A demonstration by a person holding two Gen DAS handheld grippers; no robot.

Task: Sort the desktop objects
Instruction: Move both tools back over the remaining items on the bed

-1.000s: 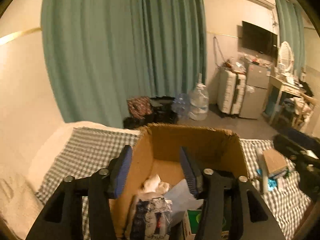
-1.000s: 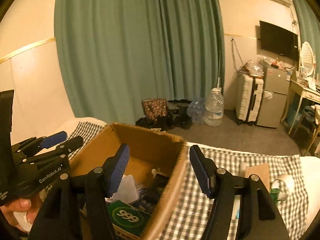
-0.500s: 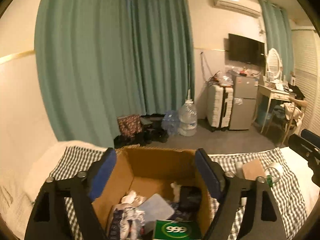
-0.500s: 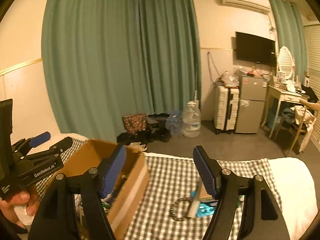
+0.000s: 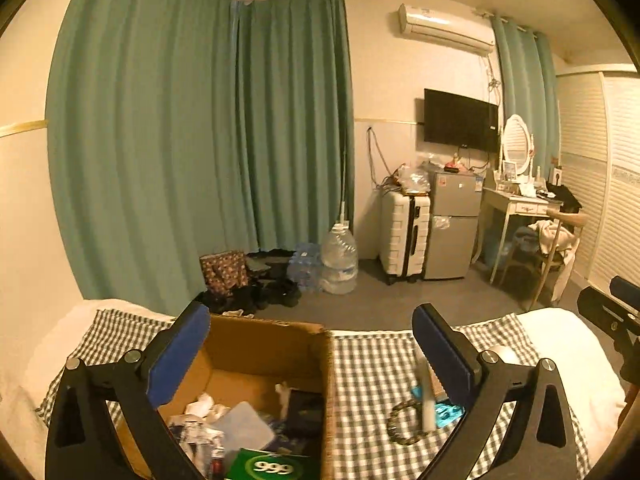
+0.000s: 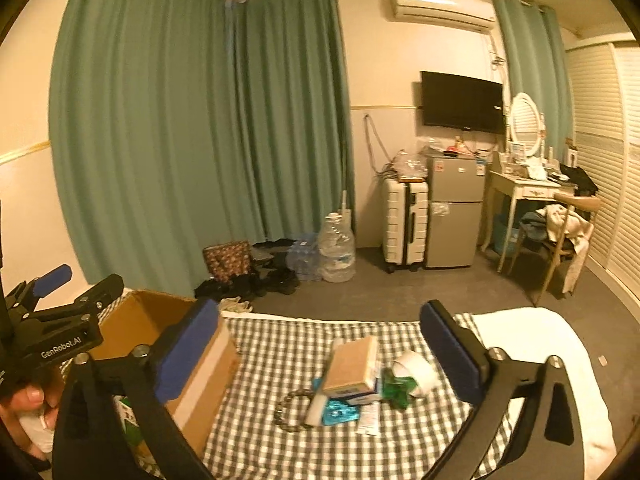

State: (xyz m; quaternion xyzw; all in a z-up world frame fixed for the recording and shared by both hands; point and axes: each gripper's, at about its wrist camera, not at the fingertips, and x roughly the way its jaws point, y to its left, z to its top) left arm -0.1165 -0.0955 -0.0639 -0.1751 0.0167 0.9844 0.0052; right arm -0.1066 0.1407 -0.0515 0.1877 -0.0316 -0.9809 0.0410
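Hovering right gripper (image 6: 320, 340), jaws spread, empty; leftover clutter pile (image 6: 352, 384) between and below jaws, likely next pick. Left gripper (image 5: 310, 344) released over cardboard box (image 5: 256, 344), sorted items inside.

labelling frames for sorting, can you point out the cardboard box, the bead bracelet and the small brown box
cardboard box (image 5: 264, 344), left wrist view, inner back wall.
bead bracelet (image 6: 289, 411), right wrist view, the ring's left arc on the checked cloth.
small brown box (image 6: 352, 360), right wrist view, its brown top face.
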